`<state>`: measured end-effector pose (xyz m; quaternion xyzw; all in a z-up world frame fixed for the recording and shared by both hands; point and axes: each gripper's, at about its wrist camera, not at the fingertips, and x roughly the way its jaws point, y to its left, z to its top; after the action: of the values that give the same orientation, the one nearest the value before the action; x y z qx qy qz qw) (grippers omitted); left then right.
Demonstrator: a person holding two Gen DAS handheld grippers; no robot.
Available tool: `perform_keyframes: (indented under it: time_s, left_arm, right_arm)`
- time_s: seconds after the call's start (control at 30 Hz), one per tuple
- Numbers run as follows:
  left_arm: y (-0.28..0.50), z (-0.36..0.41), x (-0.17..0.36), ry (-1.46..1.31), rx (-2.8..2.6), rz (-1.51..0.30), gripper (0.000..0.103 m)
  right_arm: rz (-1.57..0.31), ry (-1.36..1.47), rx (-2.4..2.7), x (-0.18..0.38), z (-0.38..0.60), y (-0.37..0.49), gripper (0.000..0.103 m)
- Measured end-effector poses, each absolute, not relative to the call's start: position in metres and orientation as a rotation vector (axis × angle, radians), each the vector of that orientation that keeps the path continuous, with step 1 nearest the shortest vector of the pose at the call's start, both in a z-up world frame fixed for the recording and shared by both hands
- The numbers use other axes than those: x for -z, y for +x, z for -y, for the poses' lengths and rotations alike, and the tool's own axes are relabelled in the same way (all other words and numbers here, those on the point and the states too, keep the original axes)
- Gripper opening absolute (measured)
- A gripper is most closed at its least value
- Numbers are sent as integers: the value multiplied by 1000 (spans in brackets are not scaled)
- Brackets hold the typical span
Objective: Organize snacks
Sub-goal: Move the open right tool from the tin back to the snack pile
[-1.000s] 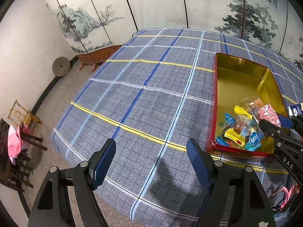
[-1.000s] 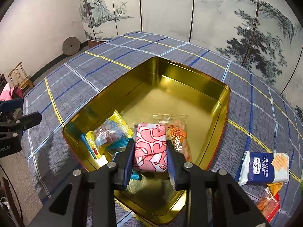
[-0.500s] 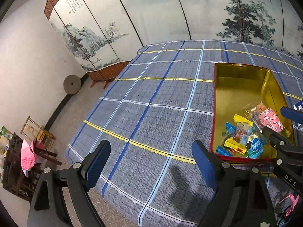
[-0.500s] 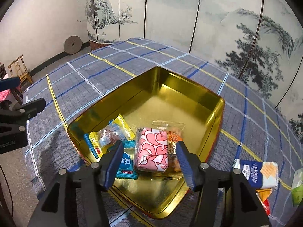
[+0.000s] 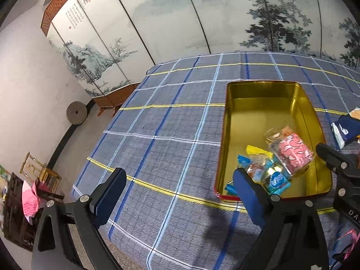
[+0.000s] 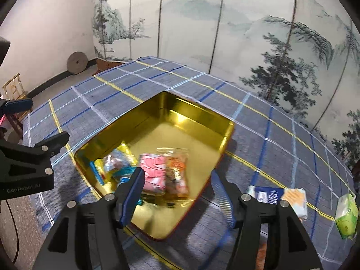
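A gold tin (image 5: 265, 103) (image 6: 180, 112) with a red outside sits on the blue plaid cloth. Inside lie a pink patterned packet (image 5: 292, 150) (image 6: 153, 168), a clear orange snack bag (image 6: 178, 171) beside it, and several small blue and yellow packets (image 5: 263, 171) (image 6: 114, 162). My right gripper (image 6: 177, 193) is open and empty, above the tin's near edge. My left gripper (image 5: 177, 193) is open and empty, over bare cloth left of the tin. A blue cracker pack (image 6: 281, 196) (image 5: 346, 128) and a green packet (image 6: 346, 216) lie on the cloth right of the tin.
A painted folding screen (image 6: 225, 33) stands behind the table. The table's left edge (image 5: 94, 157) drops to the floor, where a round stone disc (image 5: 76, 113) and wooden furniture (image 5: 38, 173) stand.
My right gripper opened, let go of the pink packet in the tin, and pulled back and up. My left gripper rose and drew back.
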<state>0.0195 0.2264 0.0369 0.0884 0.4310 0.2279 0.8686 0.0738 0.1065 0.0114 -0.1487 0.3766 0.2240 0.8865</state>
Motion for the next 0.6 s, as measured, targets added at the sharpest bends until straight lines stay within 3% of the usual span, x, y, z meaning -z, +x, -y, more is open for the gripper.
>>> perform_keyframes:
  time_s: [0.6]
  left_arm:
    - [34,-172,-46,179,-302,-894,96]
  right_arm:
    - [-836,-189,-295,-8,3,63,64]
